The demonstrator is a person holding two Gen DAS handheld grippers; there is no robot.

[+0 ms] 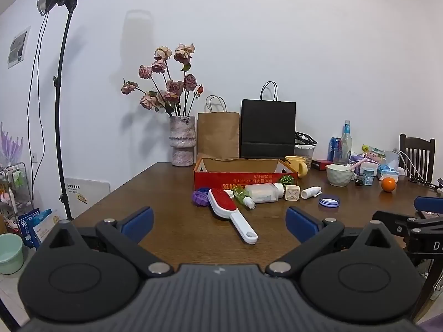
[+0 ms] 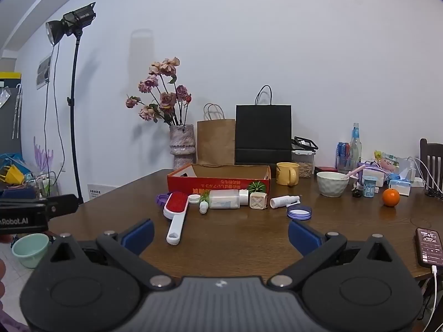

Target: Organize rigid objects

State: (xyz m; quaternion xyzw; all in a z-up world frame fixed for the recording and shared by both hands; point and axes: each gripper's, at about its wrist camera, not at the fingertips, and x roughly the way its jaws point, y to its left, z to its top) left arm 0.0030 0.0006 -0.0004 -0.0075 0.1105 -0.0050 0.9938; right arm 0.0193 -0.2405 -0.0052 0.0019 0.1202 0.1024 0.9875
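Observation:
A red cardboard box (image 1: 245,178) (image 2: 218,184) stands open on the brown table. In front of it lie a red-and-white lint brush (image 1: 229,211) (image 2: 177,214), a purple lid (image 1: 200,198), a small green bottle (image 1: 243,197), a white bottle on its side (image 1: 263,192) (image 2: 225,199), a cream cube (image 1: 292,193) (image 2: 259,201), a white spray bottle (image 1: 310,192) (image 2: 283,201) and a blue-rimmed lid (image 1: 329,201) (image 2: 299,212). My left gripper (image 1: 220,222) is open and empty, short of the brush. My right gripper (image 2: 221,233) is open and empty, near the table's front edge.
A vase of dried roses (image 1: 182,144), a brown paper bag (image 1: 218,135) and a black bag (image 1: 268,128) stand behind the box. A yellow mug (image 2: 288,173), white bowl (image 2: 332,184), orange (image 2: 391,197), bottles and clutter sit to the right. A phone (image 2: 429,247) lies at the right edge.

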